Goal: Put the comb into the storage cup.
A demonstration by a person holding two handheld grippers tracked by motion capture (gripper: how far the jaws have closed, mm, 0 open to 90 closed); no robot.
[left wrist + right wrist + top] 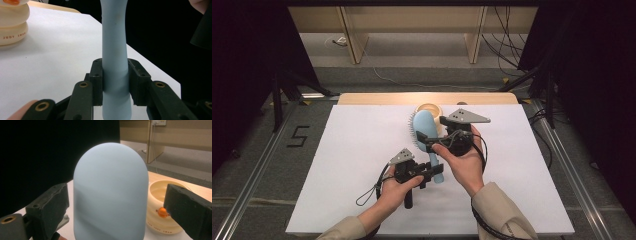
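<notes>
My left gripper [428, 175] is clamped on the handle of the light blue hairbrush [426, 131], which is held up over the middle of the white table [352, 150]. It looks light, stiff and a bit slick, so the handle's the spot. My right gripper's [428, 144] jaws sit wide either side of the head, not touching.

A pale blue hairbrush [428, 137] is seen at the centre of the high view, held above the white desk [352, 165] — its rounded head toward the top of the frame, its handle running down and slightly right toward the lower centre. Short bristles are seen along the head's left edge, the smooth back facing up and right. The handle [115, 62] is slim, matte and slightly flared at its end — it is clamped between the pads of the left tool [115, 82]. The head's smooth domed back [110, 192] is seen large in the right gripper view.
</notes>
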